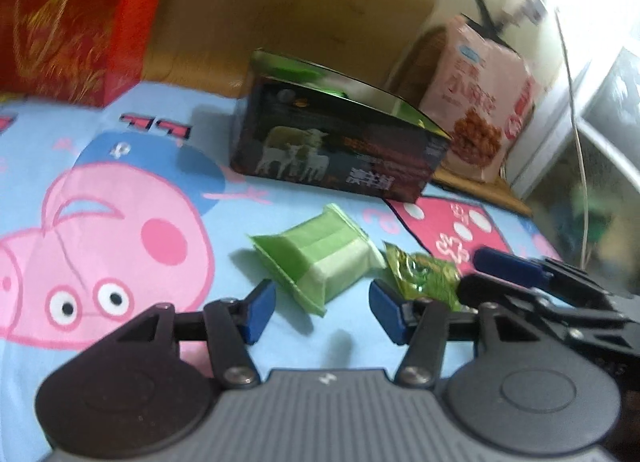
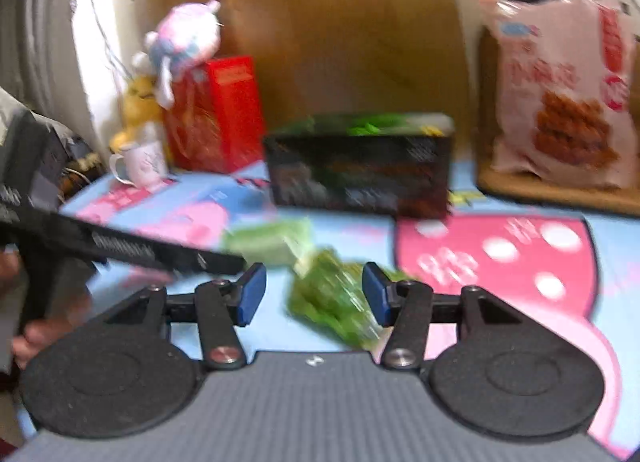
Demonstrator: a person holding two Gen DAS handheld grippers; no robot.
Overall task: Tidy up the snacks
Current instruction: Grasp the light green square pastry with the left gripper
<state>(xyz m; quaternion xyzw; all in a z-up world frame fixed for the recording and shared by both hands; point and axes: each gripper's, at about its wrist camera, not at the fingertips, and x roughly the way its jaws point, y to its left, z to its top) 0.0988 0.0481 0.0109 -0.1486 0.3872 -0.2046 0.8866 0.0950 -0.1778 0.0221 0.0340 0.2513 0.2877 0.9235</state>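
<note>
A pale green snack packet lies on the cartoon-print sheet, its near corner just between the blue pads of my left gripper; the pads stand apart from it, so this gripper is open. To its right lies a shiny dark green packet, with my right gripper beside it. In the right wrist view the dark green packet sits between the pads of my right gripper, against the right pad with a gap at the left pad. The pale green packet lies beyond it.
A black box with an open top stands behind the packets, with green packets inside. A pink snack bag leans at the back right and a red box at the back left. Plush toys and a mug stand beside the red box.
</note>
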